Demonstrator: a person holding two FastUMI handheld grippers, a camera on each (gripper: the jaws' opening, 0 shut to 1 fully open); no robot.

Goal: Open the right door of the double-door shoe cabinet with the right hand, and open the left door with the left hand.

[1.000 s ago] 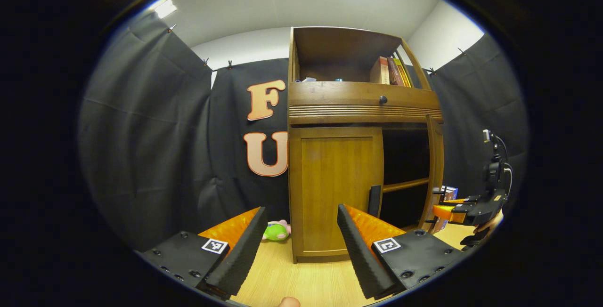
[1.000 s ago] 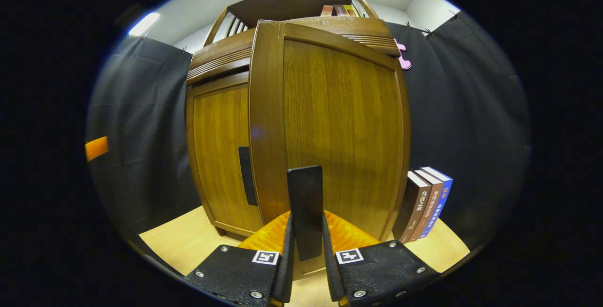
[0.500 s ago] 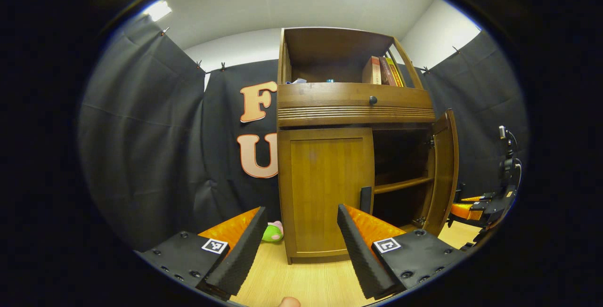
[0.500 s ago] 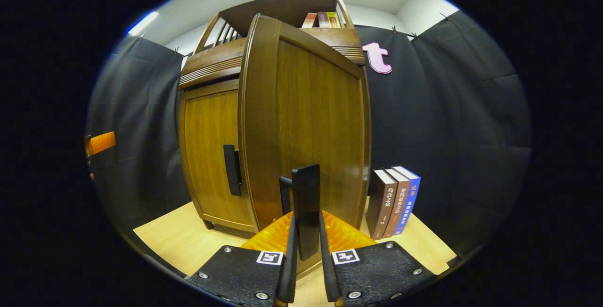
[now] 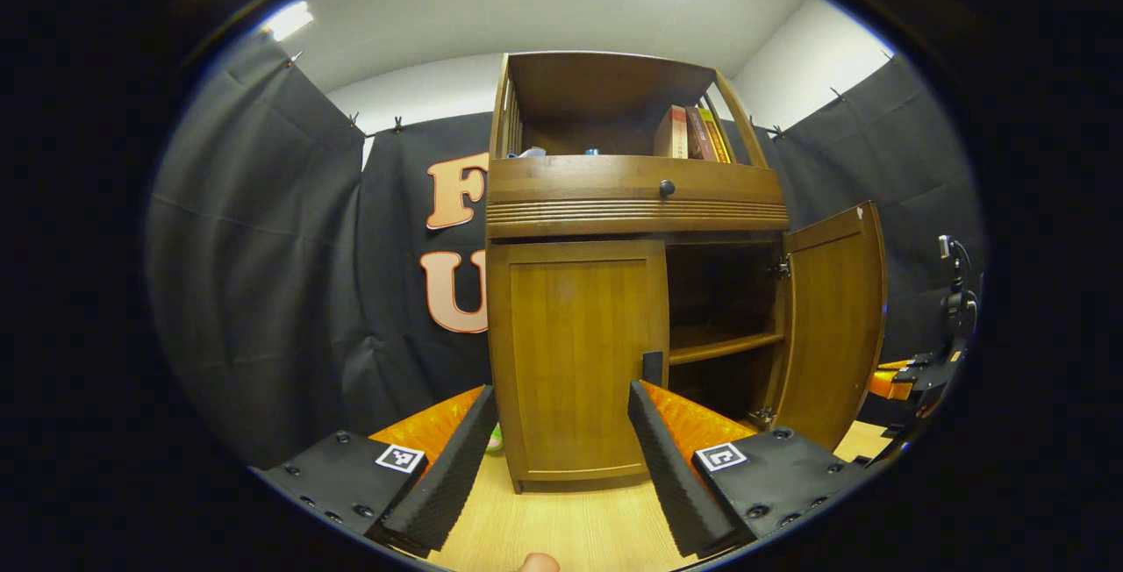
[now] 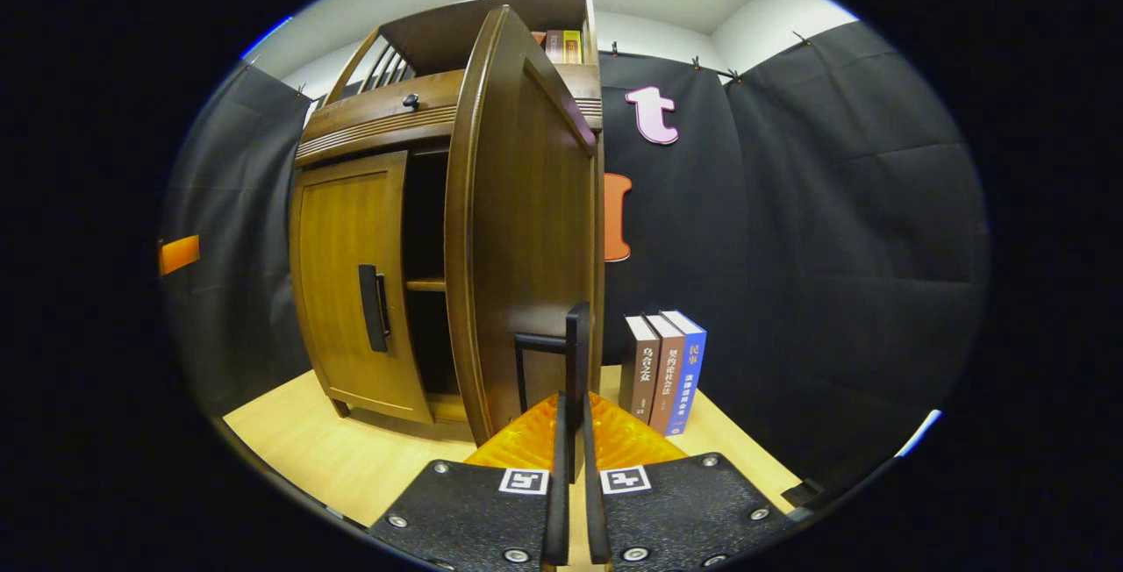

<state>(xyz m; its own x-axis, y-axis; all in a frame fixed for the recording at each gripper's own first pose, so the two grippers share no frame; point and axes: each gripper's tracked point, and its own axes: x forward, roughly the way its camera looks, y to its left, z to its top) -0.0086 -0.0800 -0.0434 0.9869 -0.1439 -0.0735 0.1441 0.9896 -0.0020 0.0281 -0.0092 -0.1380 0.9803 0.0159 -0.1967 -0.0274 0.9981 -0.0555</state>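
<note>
The wooden shoe cabinet (image 5: 632, 203) stands ahead in the left gripper view. Its left door (image 5: 579, 361) is closed, with the black handle (image 5: 653, 368) just above my right fingertip. My left gripper (image 5: 557, 432) hangs open in front of that door, touching nothing. The right door (image 5: 833, 318) stands swung out wide. In the right gripper view I see that door (image 6: 526, 230) nearly edge-on, and my right gripper (image 6: 572, 436) is shut on its black handle (image 6: 575, 353). The closed left door (image 6: 351, 274) and its handle (image 6: 372, 307) lie to the left.
Three books (image 6: 664, 370) stand on the wooden floor (image 6: 351, 458) right of the open door. More books (image 5: 693, 133) sit on the top shelf above a drawer knob (image 5: 667, 189). An inner shelf (image 5: 724, 348) shows inside. The right gripper (image 5: 904, 379) is far right.
The right door has swung much farther open, drawn by my right gripper on its handle. In the left gripper view the cabinet has slid leftward and the left door's handle now sits by my right finger.
</note>
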